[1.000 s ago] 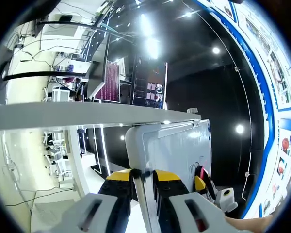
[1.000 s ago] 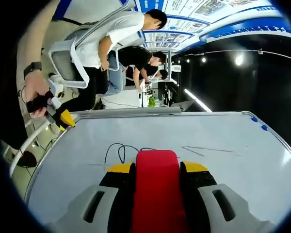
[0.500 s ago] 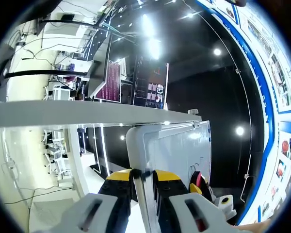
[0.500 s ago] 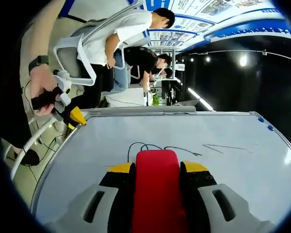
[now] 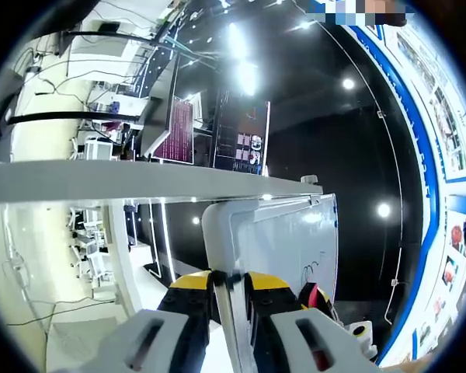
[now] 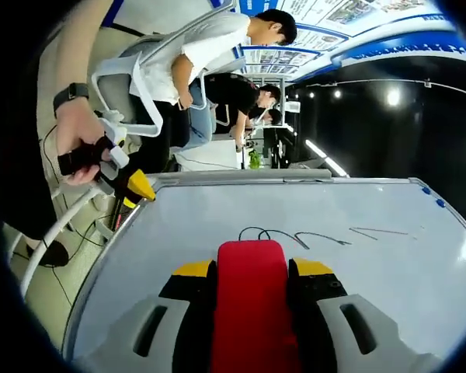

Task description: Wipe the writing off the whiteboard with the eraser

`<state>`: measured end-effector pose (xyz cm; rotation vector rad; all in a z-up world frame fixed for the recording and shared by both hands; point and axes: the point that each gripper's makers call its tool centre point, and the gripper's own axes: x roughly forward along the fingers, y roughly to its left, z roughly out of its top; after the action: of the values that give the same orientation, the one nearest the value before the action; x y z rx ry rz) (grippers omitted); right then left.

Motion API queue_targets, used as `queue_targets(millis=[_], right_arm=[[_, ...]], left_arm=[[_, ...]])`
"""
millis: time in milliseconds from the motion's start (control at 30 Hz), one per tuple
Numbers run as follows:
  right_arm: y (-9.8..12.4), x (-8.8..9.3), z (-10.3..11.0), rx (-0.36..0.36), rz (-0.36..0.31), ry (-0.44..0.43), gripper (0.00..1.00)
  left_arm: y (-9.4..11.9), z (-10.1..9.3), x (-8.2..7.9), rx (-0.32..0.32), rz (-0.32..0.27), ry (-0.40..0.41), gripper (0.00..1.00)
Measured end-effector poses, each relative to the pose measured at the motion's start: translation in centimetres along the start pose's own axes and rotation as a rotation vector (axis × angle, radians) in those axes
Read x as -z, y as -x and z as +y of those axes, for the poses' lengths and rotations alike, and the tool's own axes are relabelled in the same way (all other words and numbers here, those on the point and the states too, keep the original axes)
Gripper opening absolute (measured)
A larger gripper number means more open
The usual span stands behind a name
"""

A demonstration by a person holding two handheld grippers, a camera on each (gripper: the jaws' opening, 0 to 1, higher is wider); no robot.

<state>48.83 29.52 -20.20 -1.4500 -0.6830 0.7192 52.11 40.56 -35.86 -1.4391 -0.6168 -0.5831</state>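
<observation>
Black writing (image 6: pixel 303 235) is plainly on the whiteboard (image 6: pixel 217 217): a looped scribble just beyond the eraser's far end, and a fainter zigzag stroke to its right, so by the look of it most or all of the wiping is left to do. The right gripper (image 6: pixel 251 268) has its fingers clamped on the red eraser (image 6: pixel 250 303), which stands between them and points out over the white surface, its tip just short of the loops; whether it is already pressing on the board cannot be told. In the left gripper view, the left gripper (image 5: pixel 228 281) has its yellow-tipped fingers closed on the whiteboard's near edge (image 5: pixel 221 256), steadying the panel, and the scribbles show small on the board face beyond, with the red eraser near them. In the right gripper view the person's left hand (image 6: pixel 81 144) is at the board's far left corner, wrist bent, gripping the handle of that tool, a watch on the wrist. People sit at a desk (image 6: pixel 210 159) beyond the board's far edge.
</observation>
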Motion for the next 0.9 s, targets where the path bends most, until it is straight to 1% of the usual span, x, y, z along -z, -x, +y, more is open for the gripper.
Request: queue_targets(millis=[200, 300, 533, 667, 733, 900], right_arm=[[0.1, 0.0, 1.1, -0.015, 0.0, 0.004, 0.4], [0.1, 0.1, 2.0, -0.03, 0.004, 0.019, 0.41], [0.1, 0.5, 3.4, -0.048, 0.009, 0.014, 0.41], [0.1, 0.7, 4.0, -0.056, 0.011, 0.013, 0.39], [0.1, 0.8, 4.4, -0.06, 0.017, 0.033, 0.39], [0.1, 0.9, 4.7, -0.058, 0.017, 0.03, 0.39]], left_arm=[[0.0, 0.1, 0.0, 0.0, -0.003, -0.006, 0.19], [0.0, 0.1, 0.0, 0.001, -0.003, -0.005, 0.19], [0.0, 0.1, -0.1, 0.002, -0.001, -0.001, 0.19], [0.1, 0.1, 0.0, 0.002, -0.002, 0.002, 0.18], [0.1, -0.1, 0.0, 0.003, -0.002, -0.005, 0.18], [0.1, -0.1, 0.0, 0.002, 0.0, -0.004, 0.18]])
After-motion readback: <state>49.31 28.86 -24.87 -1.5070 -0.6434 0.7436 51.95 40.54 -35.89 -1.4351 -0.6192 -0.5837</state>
